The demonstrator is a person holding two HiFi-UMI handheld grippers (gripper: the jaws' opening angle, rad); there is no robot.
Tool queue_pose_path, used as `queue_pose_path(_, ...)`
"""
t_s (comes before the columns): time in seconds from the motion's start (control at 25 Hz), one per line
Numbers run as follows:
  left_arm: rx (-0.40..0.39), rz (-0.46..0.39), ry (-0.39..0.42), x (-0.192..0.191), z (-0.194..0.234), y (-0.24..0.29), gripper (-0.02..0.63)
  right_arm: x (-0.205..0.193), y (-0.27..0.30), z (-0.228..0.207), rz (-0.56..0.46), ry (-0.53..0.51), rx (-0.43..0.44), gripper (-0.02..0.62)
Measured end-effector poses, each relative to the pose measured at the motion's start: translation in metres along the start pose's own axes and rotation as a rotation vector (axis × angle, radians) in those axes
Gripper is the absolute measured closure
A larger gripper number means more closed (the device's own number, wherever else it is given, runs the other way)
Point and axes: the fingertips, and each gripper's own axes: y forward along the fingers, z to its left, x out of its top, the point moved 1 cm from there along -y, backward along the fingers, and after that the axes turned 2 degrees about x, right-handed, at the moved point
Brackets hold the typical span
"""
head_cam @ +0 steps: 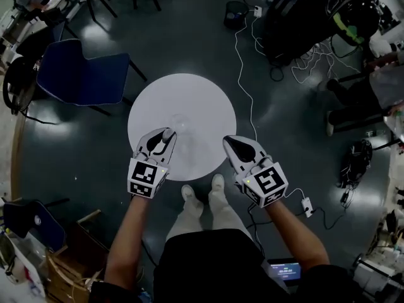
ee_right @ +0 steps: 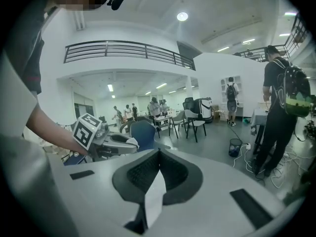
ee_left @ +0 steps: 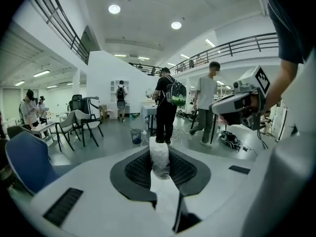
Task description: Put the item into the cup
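Observation:
In the left gripper view my left gripper (ee_left: 159, 158) is shut on a small white crumpled item (ee_left: 159, 154), which stands up between the dark pads. The head view shows that gripper (head_cam: 163, 137) over the near left part of the round white table (head_cam: 202, 93), with the item (head_cam: 168, 133) at its tip. Just beyond the item a faint clear shape, seemingly the cup (head_cam: 180, 125), stands on the table. My right gripper (head_cam: 228, 142) hovers at the table's near right edge; its jaws (ee_right: 157, 154) meet with nothing between them.
A blue chair (head_cam: 85, 74) stands left of the table. A white cable (head_cam: 243, 74) runs along the floor on the right, and bags and cords (head_cam: 315, 30) lie at the far right. The person's shoes (head_cam: 202, 191) are under the table's near edge. Several people stand in the room beyond.

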Motion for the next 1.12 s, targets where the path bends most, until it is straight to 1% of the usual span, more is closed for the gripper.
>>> queue_pose_path(0.12,-0.009,0.036,0.028,-0.016,0.006,0.023,0.525,-0.007,0.003,-0.006,0.009,0.014,-0.007,0.578)
queue_pose_path(0.36,-0.034,0.077,0.021,-0.032,0.008,0.057,0.525,-0.026,0.005,-0.016,0.036,0.015,-0.012,0.578)
queue_pose_path(0.68,-0.055,0.112,0.020,-0.048,0.019,0.087,0.524,-0.027,0.014,-0.019,0.026,0.045,-0.002,0.578)
queue_pose_path(0.88,-0.064,0.126,0.012,-0.062,0.022,0.101,0.520,-0.041,0.018,-0.025,0.057,0.024,-0.013,0.578)
queue_pose_path(0.96,-0.073,0.129,0.005,-0.066,0.024,0.104,0.500,-0.044,0.021,-0.027,0.060,0.028,-0.019,0.578)
queue_pose_path(1.04,-0.082,0.134,-0.007,-0.068,0.025,0.105,0.455,-0.046,0.023,-0.027,0.064,0.036,-0.022,0.578)
queue_pose_path(1.12,-0.085,0.141,-0.016,-0.067,0.024,0.107,0.428,-0.047,0.024,-0.028,0.067,0.043,-0.026,0.578)
